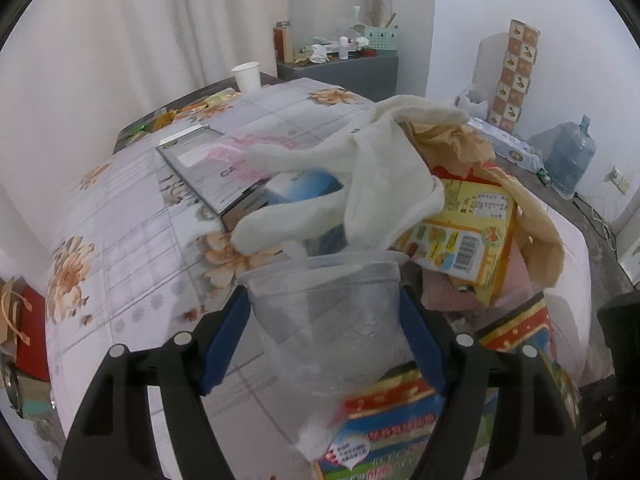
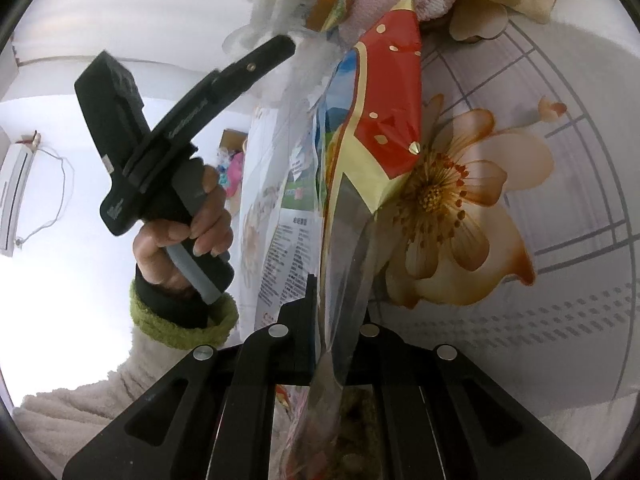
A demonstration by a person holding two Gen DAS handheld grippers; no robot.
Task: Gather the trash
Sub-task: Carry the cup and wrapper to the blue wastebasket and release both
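A clear plastic cup (image 1: 324,320) sits between the blue pads (image 1: 224,340) of my left gripper (image 1: 322,304), and both pads rest against its sides. Just behind it lies a heap of trash: a white cloth (image 1: 380,168), a yellow carton (image 1: 468,232), crumpled brown paper (image 1: 452,140) and a pink towel (image 1: 444,288). My right gripper (image 2: 334,320) is shut on a red, yellow and blue snack bag (image 2: 380,120), which hangs open-ended beside the cup and also shows as the bag (image 1: 384,420) below it. A hand (image 2: 192,232) holds the left gripper (image 2: 280,46).
The table wears a floral cloth (image 1: 120,240). On it lie a grey flat box (image 1: 200,168), a blue box (image 1: 304,188) and a white paper cup (image 1: 246,76) at the far edge. A water jug (image 1: 570,156) stands on the floor to the right.
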